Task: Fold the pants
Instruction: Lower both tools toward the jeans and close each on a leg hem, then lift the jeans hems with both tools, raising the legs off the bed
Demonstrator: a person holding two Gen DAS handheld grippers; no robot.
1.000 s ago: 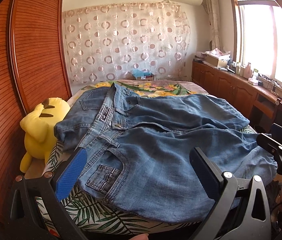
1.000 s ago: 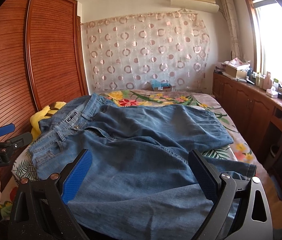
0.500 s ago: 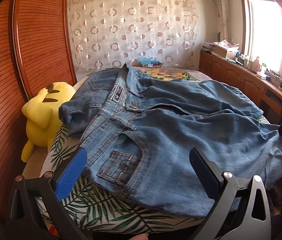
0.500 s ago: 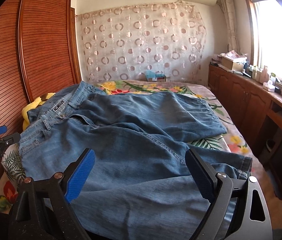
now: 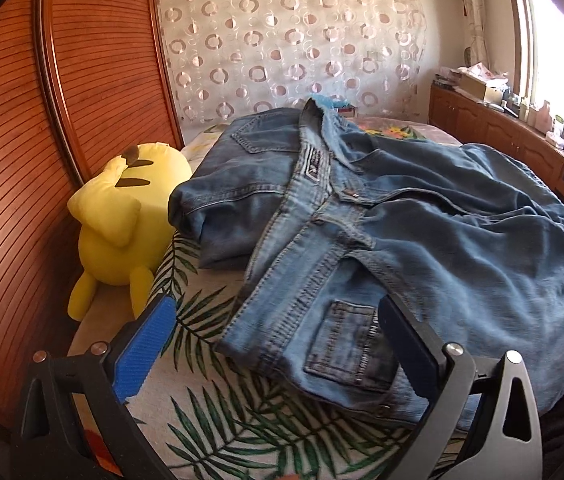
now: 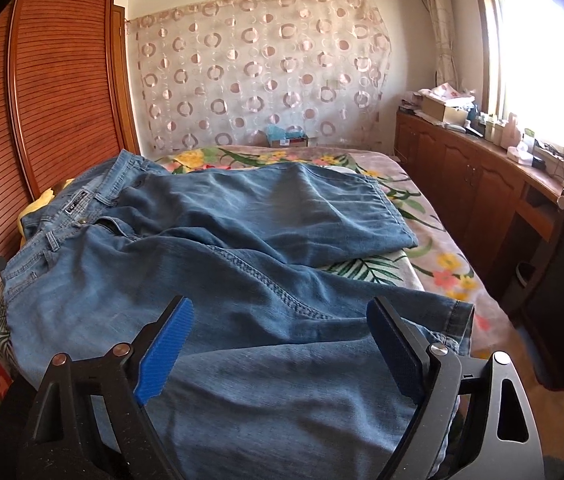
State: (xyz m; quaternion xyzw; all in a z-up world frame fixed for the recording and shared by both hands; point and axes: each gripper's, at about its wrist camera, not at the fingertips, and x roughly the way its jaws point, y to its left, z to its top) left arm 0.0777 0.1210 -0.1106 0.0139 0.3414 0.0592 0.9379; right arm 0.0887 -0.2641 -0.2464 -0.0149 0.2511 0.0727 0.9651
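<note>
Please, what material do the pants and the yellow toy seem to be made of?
Pants: apparently denim, faded blue, with visible stitched seams and metal rivets. Yellow plush toy: probably soft stuffed fabric, matte, with a rounded, padded shape.

We see bare floral bedspread (image 5: 218,364) left of the jeans (image 5: 421,240), free to pass. The yellow plush toy (image 5: 126,216) and slatted wooden wardrobe (image 5: 10,160) block the left side.
</note>
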